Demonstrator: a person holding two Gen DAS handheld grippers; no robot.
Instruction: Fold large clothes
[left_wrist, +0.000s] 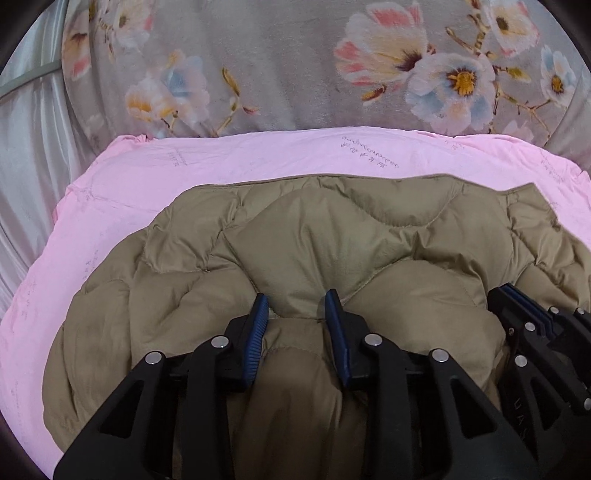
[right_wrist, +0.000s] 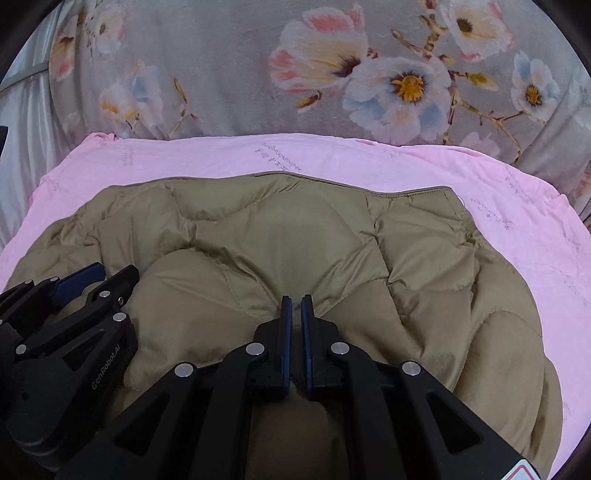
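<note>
1. Presently, the quilted jacket (left_wrist: 332, 236) lies spread on a pink sheet (left_wrist: 122, 184) over a bed; behind it sits a grey floral blanket (left_wrist: 280, 62).
2. The left gripper (left_wrist: 297, 301) stands with its fingers parted, a raised ridge of the tan fabric between them. The pads press against the padding, but whether they truly hold it is hard to tell from this view.
3. The right gripper (right_wrist: 296, 301) has its fingers nearly together, seemingly pinching a thin fold of the jacket.
4. The two grippers sit close side by side on the near edge of the garment, the likely reason being to lift that edge evenly and carry it over toward the far hem.
5. Materials: the jacket shell is smooth, slightly glossy, puffy, stitched in curved wavy panels, so it will probably spring back when folded. The sheet is soft, matte, lightly creased, with faint printed script. The blanket looks plush.
</note>
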